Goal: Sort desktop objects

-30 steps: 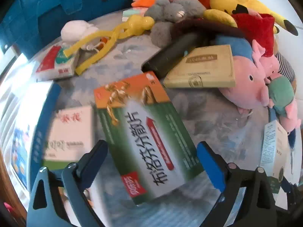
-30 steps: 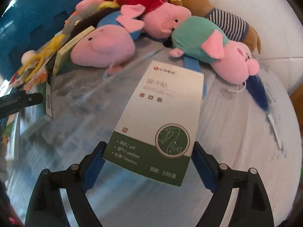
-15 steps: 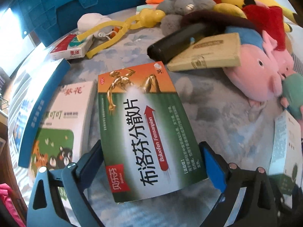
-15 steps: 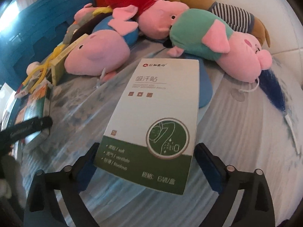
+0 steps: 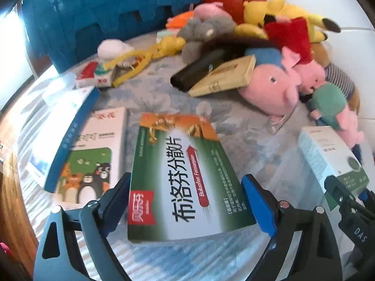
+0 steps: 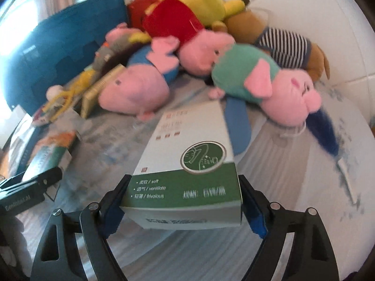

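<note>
In the left wrist view, a green and orange medicine box point(image 5: 182, 168) lies flat between the blue pads of my left gripper point(image 5: 187, 187), which press on both of its long sides. In the right wrist view, my right gripper point(image 6: 182, 192) is shut on a white and green box point(image 6: 187, 154), held off the patterned tablecloth point(image 6: 281, 187) with its near end face showing. The same white and green box point(image 5: 328, 154) shows at the right of the left wrist view. The medicine box point(image 6: 51, 149) shows at the left of the right wrist view.
Plush pigs point(image 6: 269, 86), a yellow plush point(image 5: 281, 9) and other soft toys are heaped at the back right. A blue crate point(image 5: 105, 11) stands behind. A tan box point(image 5: 225, 77), a dark tube point(image 5: 199, 70), a bear-print box point(image 5: 93, 159) and a blue-edged box point(image 5: 58, 126) lie around.
The right gripper has lifted and tilted the white and green box, so its end face now shows. The left gripper has swung with the medicine box, which now lies straighter between the pads.
</note>
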{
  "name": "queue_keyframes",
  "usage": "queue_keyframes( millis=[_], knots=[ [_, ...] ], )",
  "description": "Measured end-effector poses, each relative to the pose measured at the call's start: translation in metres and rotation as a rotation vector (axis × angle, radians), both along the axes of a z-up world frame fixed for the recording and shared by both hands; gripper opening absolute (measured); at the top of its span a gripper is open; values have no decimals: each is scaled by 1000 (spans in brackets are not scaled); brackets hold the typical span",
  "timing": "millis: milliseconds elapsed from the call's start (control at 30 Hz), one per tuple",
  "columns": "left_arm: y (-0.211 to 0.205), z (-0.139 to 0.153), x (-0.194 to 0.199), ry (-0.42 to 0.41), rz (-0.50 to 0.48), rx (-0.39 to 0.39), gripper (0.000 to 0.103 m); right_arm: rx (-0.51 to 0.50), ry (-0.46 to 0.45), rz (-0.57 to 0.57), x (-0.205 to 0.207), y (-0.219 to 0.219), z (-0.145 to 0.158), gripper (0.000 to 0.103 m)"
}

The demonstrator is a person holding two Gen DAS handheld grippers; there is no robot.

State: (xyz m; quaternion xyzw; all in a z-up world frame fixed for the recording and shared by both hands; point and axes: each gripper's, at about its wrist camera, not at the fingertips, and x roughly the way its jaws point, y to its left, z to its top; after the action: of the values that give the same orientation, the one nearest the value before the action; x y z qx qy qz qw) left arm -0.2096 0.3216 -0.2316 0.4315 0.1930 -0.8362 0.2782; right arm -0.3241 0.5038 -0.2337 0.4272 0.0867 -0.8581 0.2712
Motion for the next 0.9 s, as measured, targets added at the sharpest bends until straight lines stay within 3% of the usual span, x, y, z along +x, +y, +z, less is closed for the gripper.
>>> queue_keyframes(
  millis=[67,100,133,233,300,367,400,533,633,833,900],
  knots=[
    [0,12,8,18,-4,-8,86,-12,24,11,7,-2,14,86],
    [-1,18,11,25,-7,-12,69,-18,36,16,11,-3,20,85],
    [-1,21,14,29,-9,-13,38,-24,48,20,15,-4,27,85],
    [-1,17,23,15,-7,9,36,-30,75,36,24,-8,44,83],
    [-1,15,28,6,-6,24,40,-22,69,45,28,-11,47,68],
    [-1,13,34,-4,-5,39,76,-5,52,46,31,-11,43,61],
    [-1,11,37,-8,-4,47,80,5,40,45,33,-10,39,61],
    [2,2,40,-29,-16,60,82,22,10,22,38,2,18,72],
    [10,-7,33,-51,-41,59,82,23,11,11,37,11,9,95],
    [21,-27,12,-110,-68,36,83,17,12,-53,10,33,1,103],
    [21,-31,5,-115,-64,26,98,18,8,-57,0,35,-2,103]
  ],
)
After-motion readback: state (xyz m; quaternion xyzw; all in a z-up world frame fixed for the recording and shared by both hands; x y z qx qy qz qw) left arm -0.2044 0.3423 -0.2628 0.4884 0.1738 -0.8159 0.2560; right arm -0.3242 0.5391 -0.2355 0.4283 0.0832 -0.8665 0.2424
